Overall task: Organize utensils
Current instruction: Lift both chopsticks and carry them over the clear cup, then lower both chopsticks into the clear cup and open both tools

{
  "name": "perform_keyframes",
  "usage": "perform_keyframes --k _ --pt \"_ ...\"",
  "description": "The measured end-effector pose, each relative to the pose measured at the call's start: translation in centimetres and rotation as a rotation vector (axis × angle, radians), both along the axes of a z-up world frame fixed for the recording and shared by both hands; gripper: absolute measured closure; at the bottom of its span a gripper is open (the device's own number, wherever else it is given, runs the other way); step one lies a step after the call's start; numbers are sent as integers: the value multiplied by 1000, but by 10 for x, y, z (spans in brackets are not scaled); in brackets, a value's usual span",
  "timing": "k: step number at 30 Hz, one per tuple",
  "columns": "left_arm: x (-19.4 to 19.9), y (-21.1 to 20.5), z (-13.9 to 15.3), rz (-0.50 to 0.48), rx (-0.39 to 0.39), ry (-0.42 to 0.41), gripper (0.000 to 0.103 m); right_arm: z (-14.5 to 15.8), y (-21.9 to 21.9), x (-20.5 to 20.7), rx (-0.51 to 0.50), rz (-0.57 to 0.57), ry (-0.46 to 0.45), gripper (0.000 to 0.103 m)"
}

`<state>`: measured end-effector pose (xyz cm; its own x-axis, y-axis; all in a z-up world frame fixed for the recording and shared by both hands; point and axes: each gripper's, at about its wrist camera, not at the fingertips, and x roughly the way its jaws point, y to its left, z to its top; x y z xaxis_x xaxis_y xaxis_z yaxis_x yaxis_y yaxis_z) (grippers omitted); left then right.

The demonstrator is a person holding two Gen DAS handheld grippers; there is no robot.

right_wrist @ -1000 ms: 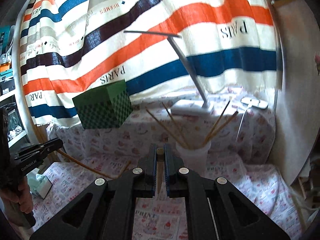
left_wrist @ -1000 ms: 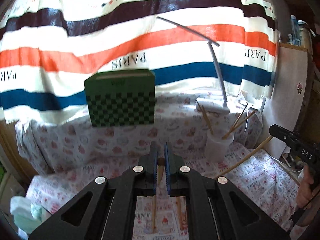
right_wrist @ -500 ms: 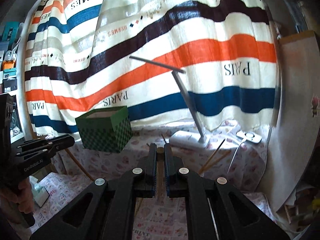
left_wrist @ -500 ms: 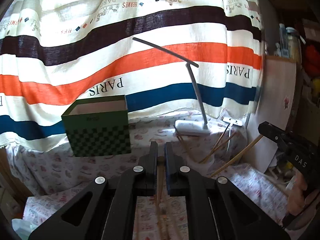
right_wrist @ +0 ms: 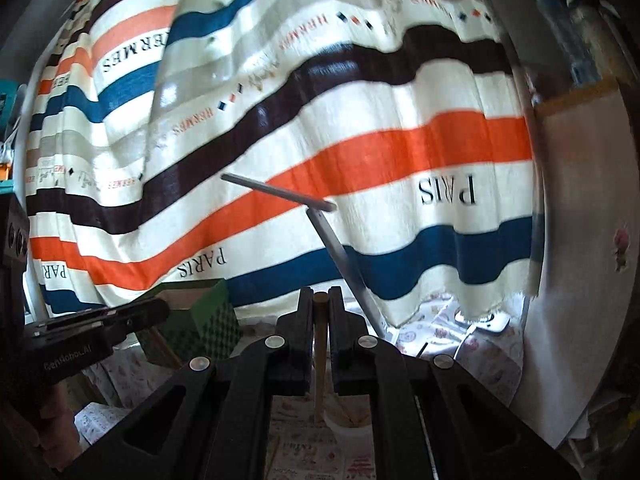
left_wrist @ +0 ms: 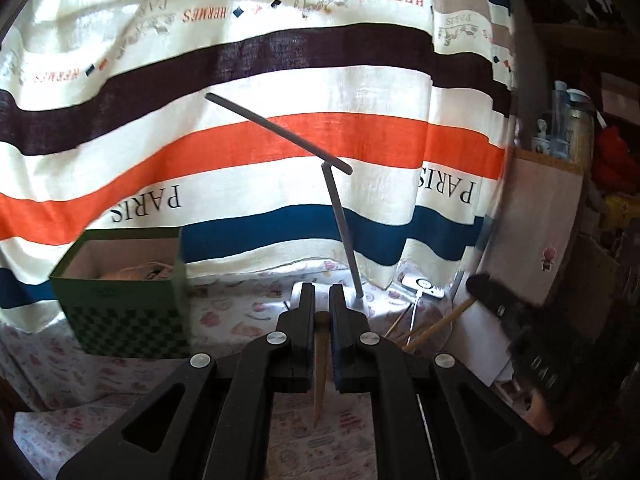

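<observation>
Between each tool's (left_wrist: 321, 308) (right_wrist: 321, 300) clamped pads, a chopstick (left_wrist: 320, 364) (right_wrist: 320, 360) hangs, its top hidden.

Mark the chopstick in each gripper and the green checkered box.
left chopstick (left_wrist: 321, 364), left wrist view, mid shaft between the fingers
right chopstick (right_wrist: 320, 354), right wrist view, shaft between the fingers
green checkered box (left_wrist: 128, 328), left wrist view, front wall

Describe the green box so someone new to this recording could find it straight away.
Start at the big striped curtain printed PARIS. Below it, on the patterned tablecloth, left of the grey desk lamp, sits the green box. It alone is square and open-topped, with a green checkerboard pattern on its lower front.
</observation>
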<state>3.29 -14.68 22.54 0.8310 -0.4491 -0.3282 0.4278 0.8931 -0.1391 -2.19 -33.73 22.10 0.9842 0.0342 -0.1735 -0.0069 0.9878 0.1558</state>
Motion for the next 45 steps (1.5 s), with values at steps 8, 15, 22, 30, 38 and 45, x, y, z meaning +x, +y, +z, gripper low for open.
perform_keyframes --k 8,15,22,30,38,45 --pt "44 -22 6 -20 -102 -20 97 -14 -23 23 3 -85 -20 95" --pt "78 -48 -43 16 -30 10 97 -45 -17 64 -25 -110 74 95" --pt "97 -64 -74 12 14 81 97 -75 -27 100 26 -69 200 95" --pt "100 -71 -97 -29 39 112 97 -81 -30 110 23 -17 284 95" --pt "103 -60 -97 -9 30 129 97 -86 -34 118 15 -26 321 95" --pt "84 -48 -89 48 111 41 71 -86 -35 118 -3 -49 328 89"
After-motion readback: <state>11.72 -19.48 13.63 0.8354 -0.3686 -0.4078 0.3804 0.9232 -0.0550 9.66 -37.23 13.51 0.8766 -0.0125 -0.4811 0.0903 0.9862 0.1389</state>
